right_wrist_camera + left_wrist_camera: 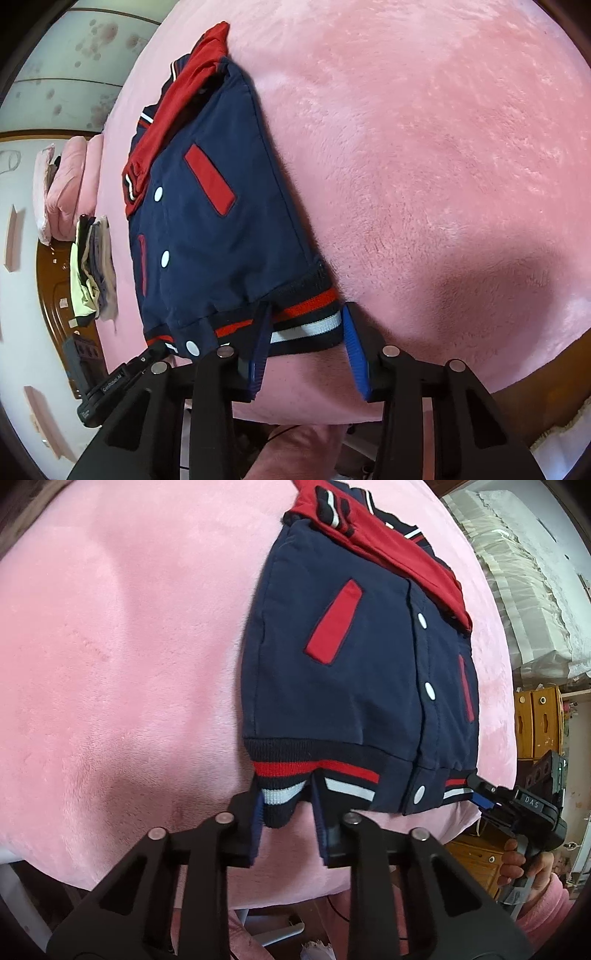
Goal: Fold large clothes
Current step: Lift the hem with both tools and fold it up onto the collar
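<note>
A navy varsity jacket (pixel 351 672) with red pocket trims, white snaps and red sleeves folded on top lies on a pink fleece blanket (pixel 122 664). It also shows in the right wrist view (pixel 207 236). My left gripper (pixel 286 812) is open, its fingers straddling the left corner of the striped hem, which lies between them. My right gripper (pixel 306 339) is open, its fingers straddling the hem's right corner. The right gripper also shows in the left wrist view (pixel 491 797) at the hem's far end. The left gripper shows in the right wrist view (pixel 147 360).
The blanket's front edge (pixel 295 893) drops off just below the grippers. Folded pink bedding (pixel 62 184) and a pile of clothes (pixel 92 266) lie left of the jacket. Wooden furniture (pixel 539 720) stands at the right.
</note>
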